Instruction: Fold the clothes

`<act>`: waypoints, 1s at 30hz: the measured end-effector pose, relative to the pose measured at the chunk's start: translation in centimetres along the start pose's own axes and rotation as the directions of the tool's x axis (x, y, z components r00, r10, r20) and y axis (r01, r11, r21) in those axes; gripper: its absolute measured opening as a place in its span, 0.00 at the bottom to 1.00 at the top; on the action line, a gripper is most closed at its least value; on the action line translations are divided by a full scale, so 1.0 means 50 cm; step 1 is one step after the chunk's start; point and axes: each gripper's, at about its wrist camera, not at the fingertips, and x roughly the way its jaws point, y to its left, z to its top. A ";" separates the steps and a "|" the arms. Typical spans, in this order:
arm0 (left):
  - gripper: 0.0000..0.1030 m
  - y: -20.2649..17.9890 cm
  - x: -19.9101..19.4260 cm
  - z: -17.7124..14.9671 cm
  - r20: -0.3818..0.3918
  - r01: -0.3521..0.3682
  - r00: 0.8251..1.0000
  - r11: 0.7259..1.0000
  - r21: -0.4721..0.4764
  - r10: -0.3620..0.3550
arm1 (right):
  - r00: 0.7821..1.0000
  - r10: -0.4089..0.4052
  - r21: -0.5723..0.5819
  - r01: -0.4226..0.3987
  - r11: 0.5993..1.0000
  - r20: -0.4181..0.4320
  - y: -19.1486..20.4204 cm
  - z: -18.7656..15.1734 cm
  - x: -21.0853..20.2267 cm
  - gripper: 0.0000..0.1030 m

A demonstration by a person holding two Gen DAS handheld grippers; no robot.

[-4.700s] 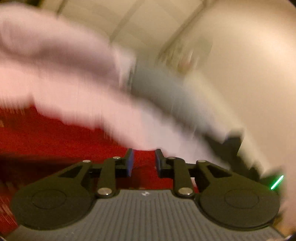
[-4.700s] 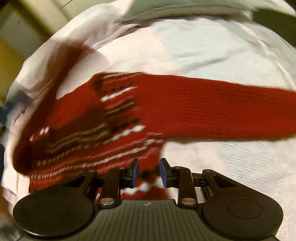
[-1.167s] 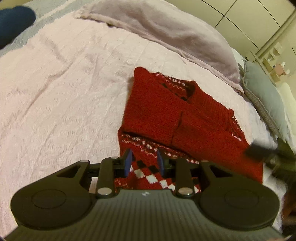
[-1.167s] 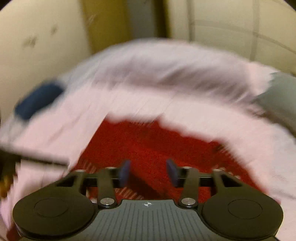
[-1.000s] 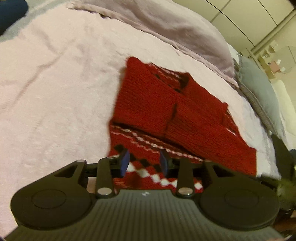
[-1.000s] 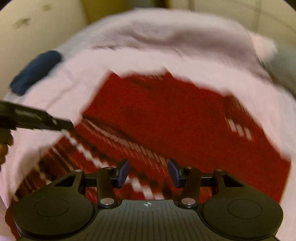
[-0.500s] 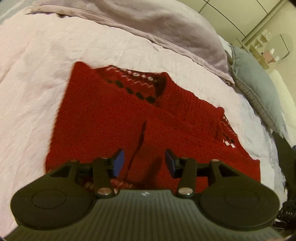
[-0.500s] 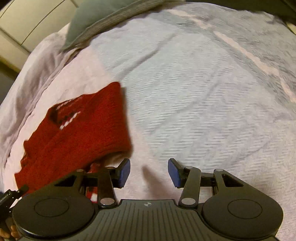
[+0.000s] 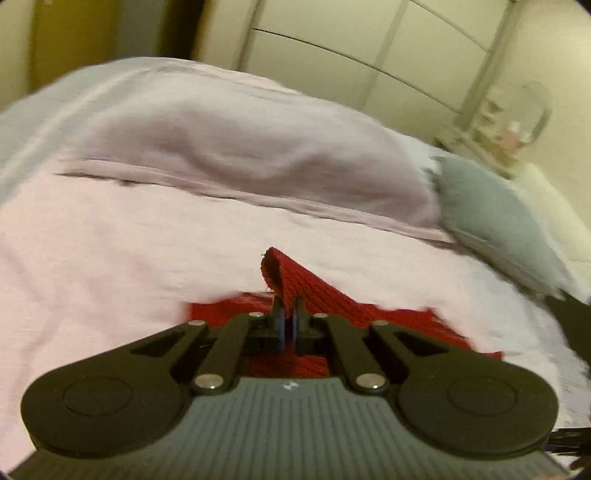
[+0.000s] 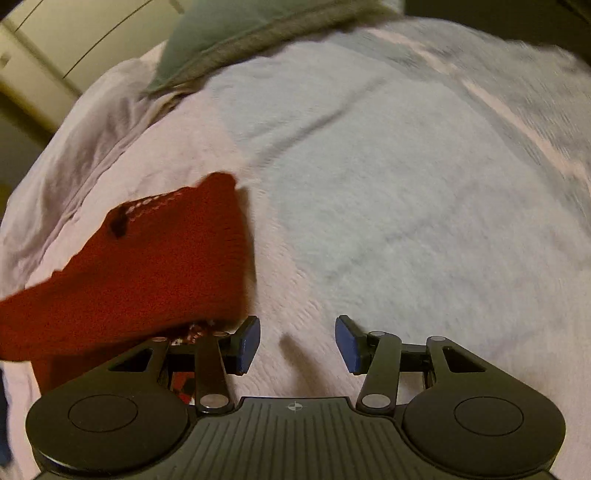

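L gripper (image 9: 288, 320) pinched tight on red sweater (image 9: 295, 284); a knit fold sticks up past its tips, rest bunched below on pink bedspread (image 9: 110, 251). R gripper (image 10: 297, 343) spread wide, nothing btwn pads, over bare bedspread; sweater just left of its left pad. Grey pillow (image 10: 221, 33) far ahead.

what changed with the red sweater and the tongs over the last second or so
The left tongs, open over the folded red sweater half a second ago, have shut on a fold of it and pulled it up off the bedspread. The right tongs swung off the sweater to its edge and stayed open and empty over bare bedspread. The sweater's other layers still lie on the bed; the pillows are unmoved.
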 end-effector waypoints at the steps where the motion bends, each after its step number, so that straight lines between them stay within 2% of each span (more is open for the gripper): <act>1: 0.01 0.020 0.004 -0.002 -0.018 -0.026 1.000 1.000 -0.011 0.026 | 1.000 0.012 -0.025 -0.012 1.000 0.003 0.009 0.002 0.005 0.47; 5: 0.01 0.025 0.040 -0.045 -0.108 -0.036 0.994 0.999 0.000 0.036 | 0.996 0.084 -0.123 -0.084 0.989 -0.006 0.054 0.011 0.036 0.47; 7: 0.01 0.023 0.035 -0.056 -0.099 -0.042 0.994 0.999 -0.001 0.042 | 0.996 0.084 -0.226 -0.084 0.971 -0.011 0.092 0.011 0.054 0.47; 10: 0.01 0.050 0.011 -0.044 -0.056 -0.059 0.997 0.994 -0.097 0.054 | 0.996 0.077 -0.399 -0.085 0.913 -0.037 0.142 0.004 0.074 0.47; 13: 0.01 0.067 -0.021 -0.009 -0.001 -0.056 0.998 0.990 -0.129 0.057 | 1.000 0.000 -0.515 -0.005 0.857 -0.009 0.168 -0.016 0.103 0.47; 15: 0.01 0.068 -0.043 0.016 0.038 -0.048 0.998 0.990 -0.131 0.053 | 1.000 0.004 -0.491 0.005 0.871 0.017 0.156 -0.016 0.108 0.47; 18: 0.01 0.070 -0.052 0.034 0.053 -0.016 0.998 0.987 -0.161 0.024 | 0.995 0.065 -0.330 -0.035 0.943 0.081 0.124 0.003 0.095 0.47; 19: 0.01 0.068 -0.048 0.032 0.044 -0.013 0.999 0.987 -0.162 0.021 | 0.991 0.074 -0.274 -0.041 0.961 0.112 0.113 0.006 0.086 0.47; 23: 0.01 0.061 -0.001 -0.031 -0.051 -0.054 0.997 0.993 -0.102 0.049 | 0.996 0.034 -0.145 -0.022 0.989 0.081 0.069 0.001 0.082 0.47; 27: 0.02 0.060 0.071 -0.118 -0.168 -0.135 0.977 0.991 -0.003 0.133 | 0.998 0.047 -0.194 -0.037 0.980 0.049 0.065 0.000 0.078 0.47; 28: 0.02 0.060 0.079 -0.130 -0.176 -0.148 0.973 0.989 0.024 0.150 | 0.998 0.046 -0.218 -0.036 0.975 0.041 0.069 0.002 0.076 0.47; 30: 0.05 0.052 0.065 -0.129 -0.139 -0.171 0.974 0.982 0.077 0.180 | 0.998 0.062 -0.248 -0.055 0.967 0.020 0.067 0.010 0.068 0.47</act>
